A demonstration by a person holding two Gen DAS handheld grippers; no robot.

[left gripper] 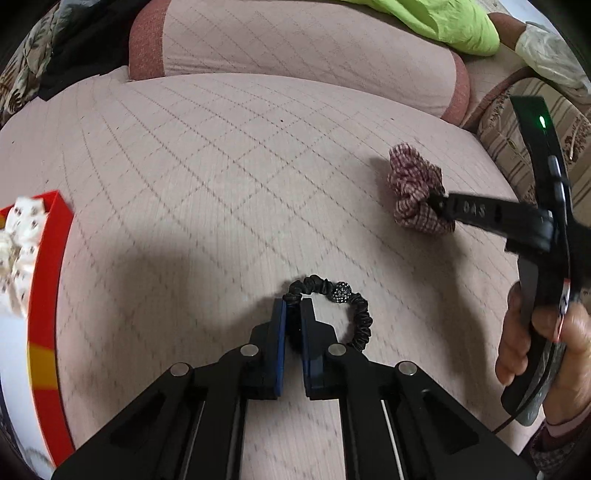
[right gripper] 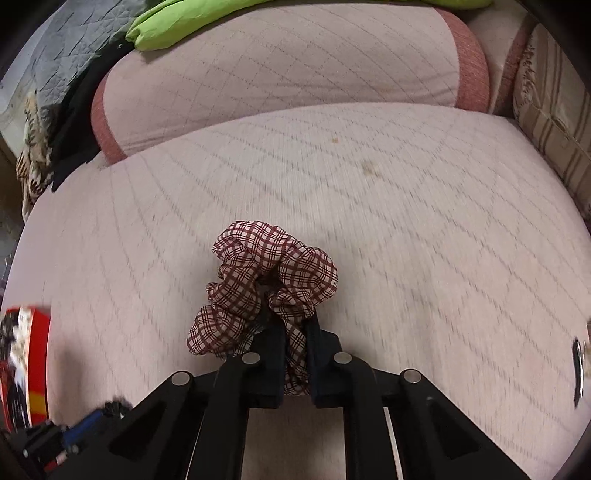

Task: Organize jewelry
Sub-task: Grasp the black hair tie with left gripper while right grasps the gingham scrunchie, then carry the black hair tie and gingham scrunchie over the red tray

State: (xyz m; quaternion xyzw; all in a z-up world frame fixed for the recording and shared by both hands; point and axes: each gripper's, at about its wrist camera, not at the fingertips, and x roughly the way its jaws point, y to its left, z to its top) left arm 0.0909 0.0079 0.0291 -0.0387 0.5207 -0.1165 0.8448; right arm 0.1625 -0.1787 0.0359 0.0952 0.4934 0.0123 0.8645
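My left gripper (left gripper: 293, 308) is shut on a black scrunchie (left gripper: 360, 314) with a sparkly bead (left gripper: 340, 291), held just over the pink quilted sofa seat (left gripper: 221, 177). My right gripper (right gripper: 295, 325) is shut on a maroon plaid scrunchie (right gripper: 258, 284); it also shows in the left wrist view (left gripper: 413, 188), pinched at the right gripper's tip (left gripper: 437, 201). A red box (left gripper: 48, 280) with a white bow accessory (left gripper: 18, 251) inside sits at the left edge; it also shows in the right wrist view (right gripper: 37, 362).
A pink bolster cushion (left gripper: 295, 48) lies along the back of the seat. Green cloth (left gripper: 443, 22) lies on it. A striped cushion (left gripper: 517, 122) is at the right. A small dark clip-like item (right gripper: 578, 365) lies at the far right of the seat.
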